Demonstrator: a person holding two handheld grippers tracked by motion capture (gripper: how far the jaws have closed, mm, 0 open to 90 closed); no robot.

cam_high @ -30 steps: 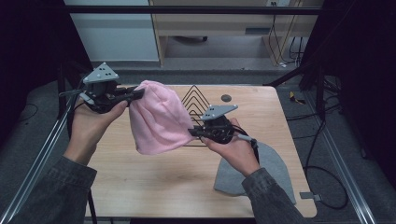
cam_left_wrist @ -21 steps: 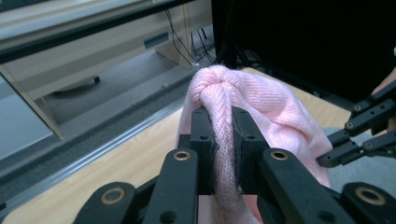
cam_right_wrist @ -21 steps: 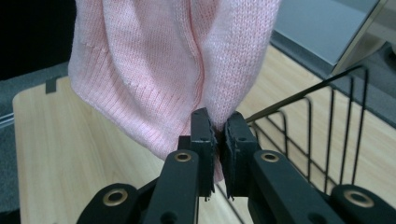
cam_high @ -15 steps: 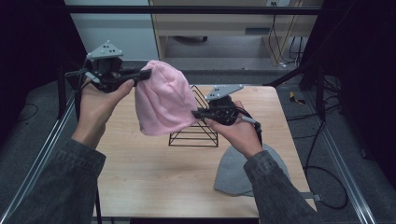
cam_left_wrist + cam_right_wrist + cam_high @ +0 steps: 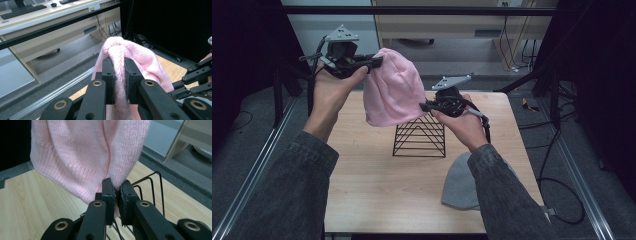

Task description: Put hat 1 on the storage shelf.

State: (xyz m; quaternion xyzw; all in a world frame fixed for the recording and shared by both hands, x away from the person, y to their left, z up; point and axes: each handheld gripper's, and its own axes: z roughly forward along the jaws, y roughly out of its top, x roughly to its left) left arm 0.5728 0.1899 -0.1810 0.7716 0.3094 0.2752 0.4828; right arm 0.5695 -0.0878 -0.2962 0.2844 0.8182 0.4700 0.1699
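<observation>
A pink knitted beanie [image 5: 392, 90] hangs in the air above the table, stretched between both grippers. My left gripper [image 5: 377, 61] is shut on its crown at the upper left; in the left gripper view the pink knit [image 5: 120, 65] is pinched between the black jaws. My right gripper [image 5: 424, 106] is shut on the beanie's lower right edge, and its own view has the ribbed hem [image 5: 82, 170] clamped at the jaw tips [image 5: 115, 191]. A black wire rack [image 5: 419, 136] stands on the table just below the hat. A grey beanie [image 5: 459, 185] lies flat near the front right.
The wooden table [image 5: 362, 170] has metal rails [image 5: 257, 170] along its sides. Cables [image 5: 562, 190] trail on the floor at the right. A desk with a keyboard [image 5: 22, 10] stands beyond the table's far edge.
Both hands have lifted the pink beanie up and toward the right, off the table, so it now hangs over the wire rack.
</observation>
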